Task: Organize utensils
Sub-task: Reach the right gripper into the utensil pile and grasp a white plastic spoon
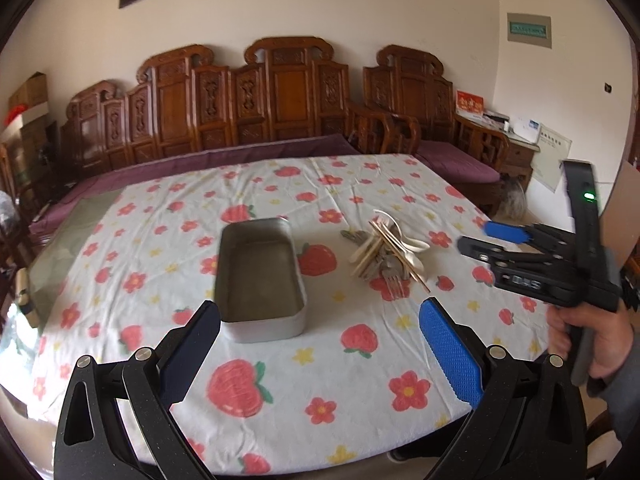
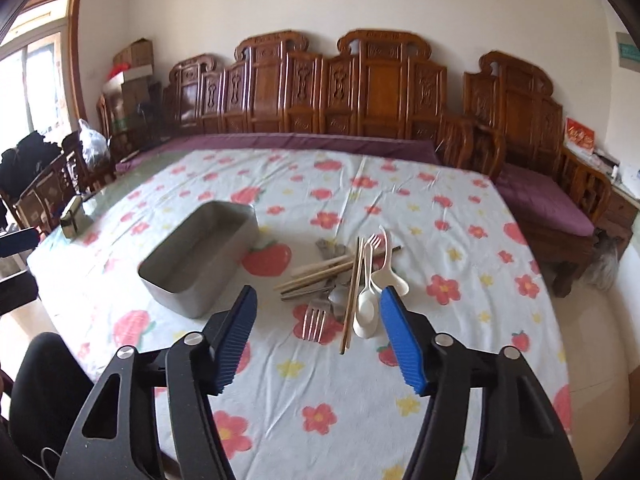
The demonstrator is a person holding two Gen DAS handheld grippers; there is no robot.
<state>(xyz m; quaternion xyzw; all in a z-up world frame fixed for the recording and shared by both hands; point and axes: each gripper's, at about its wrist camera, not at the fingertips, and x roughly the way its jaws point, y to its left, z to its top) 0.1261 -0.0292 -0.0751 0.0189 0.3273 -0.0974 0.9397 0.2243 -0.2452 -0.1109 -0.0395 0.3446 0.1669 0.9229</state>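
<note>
A grey metal tin [image 1: 260, 276] [image 2: 200, 256] stands empty on the flowered tablecloth. To its right lies a pile of utensils [image 1: 386, 250] [image 2: 344, 280]: metal forks, white plastic spoons, wooden chopsticks. My left gripper [image 1: 320, 316] hovers open in front of the tin, nothing between its blue pads. My right gripper [image 2: 318, 300] is open above the near end of the pile, holding nothing; a metal fork [image 2: 314, 322] and a white spoon [image 2: 366, 314] lie just past its tips. In the left wrist view the right gripper [image 1: 476, 236] reaches in from the right, held by a hand [image 1: 592, 340].
The table [image 2: 360, 408] carries a floral cloth with bare glass at its left edge, where a small metal box [image 2: 74, 216] sits. A carved wooden bench with purple cushions [image 1: 248, 156] runs behind the table. Cardboard boxes and bags stand at the far left.
</note>
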